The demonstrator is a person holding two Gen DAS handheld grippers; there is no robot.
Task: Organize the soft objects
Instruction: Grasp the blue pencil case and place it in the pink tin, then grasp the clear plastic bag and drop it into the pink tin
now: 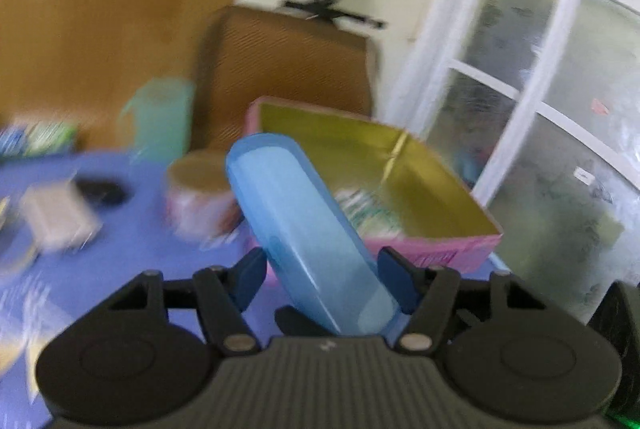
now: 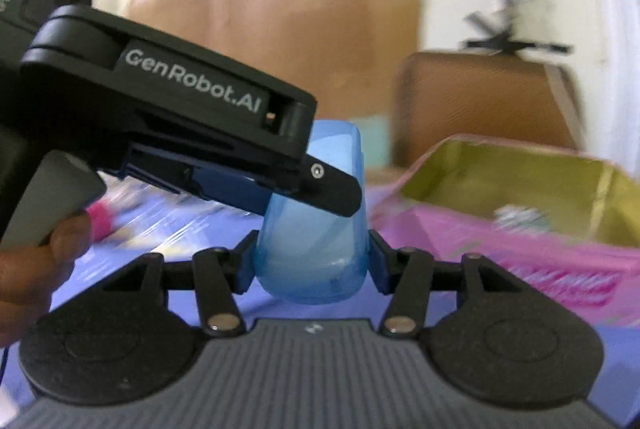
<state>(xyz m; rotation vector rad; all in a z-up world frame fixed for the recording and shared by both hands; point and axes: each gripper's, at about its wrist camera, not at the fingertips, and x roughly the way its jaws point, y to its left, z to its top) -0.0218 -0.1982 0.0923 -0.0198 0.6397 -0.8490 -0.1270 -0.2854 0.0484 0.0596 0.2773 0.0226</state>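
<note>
Between both grippers, the translucent blue oblong plastic case [image 2: 316,229] sits clamped by the right gripper [image 2: 312,261] and the left gripper [image 1: 320,277], its long axis pointing ahead toward the pink gold-lined cardboard box [image 1: 440,249] just beyond.

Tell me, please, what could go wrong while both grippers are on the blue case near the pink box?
1. The translucent blue plastic case sits between both the right gripper and the left gripper; pulling apart could twist or drop it.
2. The left gripper appears loose around the case, so it may slip.
3. The pink cardboard box with gold lining is close; a swing might knock it.
</note>
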